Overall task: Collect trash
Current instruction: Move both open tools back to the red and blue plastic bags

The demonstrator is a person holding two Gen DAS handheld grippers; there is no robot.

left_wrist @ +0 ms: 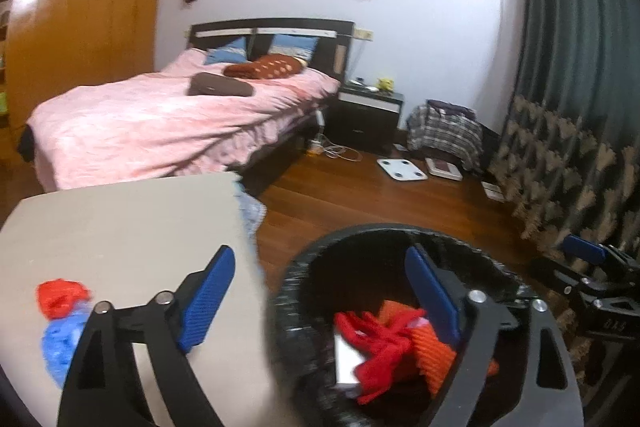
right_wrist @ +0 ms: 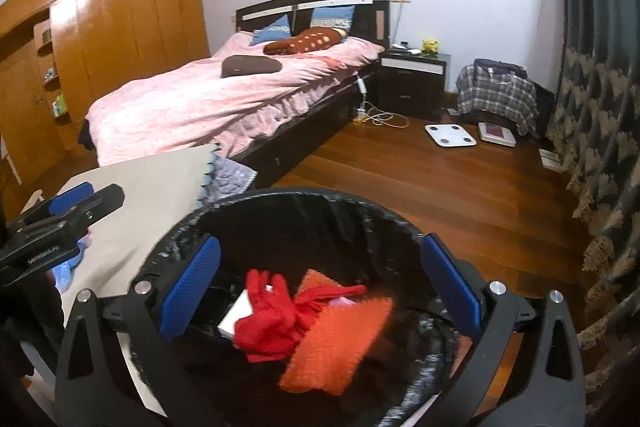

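Bedroom tabletop (left_wrist: 120, 227): your left hand-held gripper (left_wrist: 320, 291) and right hand-held gripper (right_wrist: 320, 287) gape wide, empty; pinch the soft, light red scrap (left_wrist: 60, 297) mid-bunch.

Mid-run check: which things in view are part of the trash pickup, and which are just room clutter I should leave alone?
Job:
- black-lined bin, already holding a red cloth, an orange cloth and a white box
- red scrap and blue scrap on the table
- left gripper and right gripper, both open

Lying about:
- bed
- nightstand
- white scale
- plaid bag
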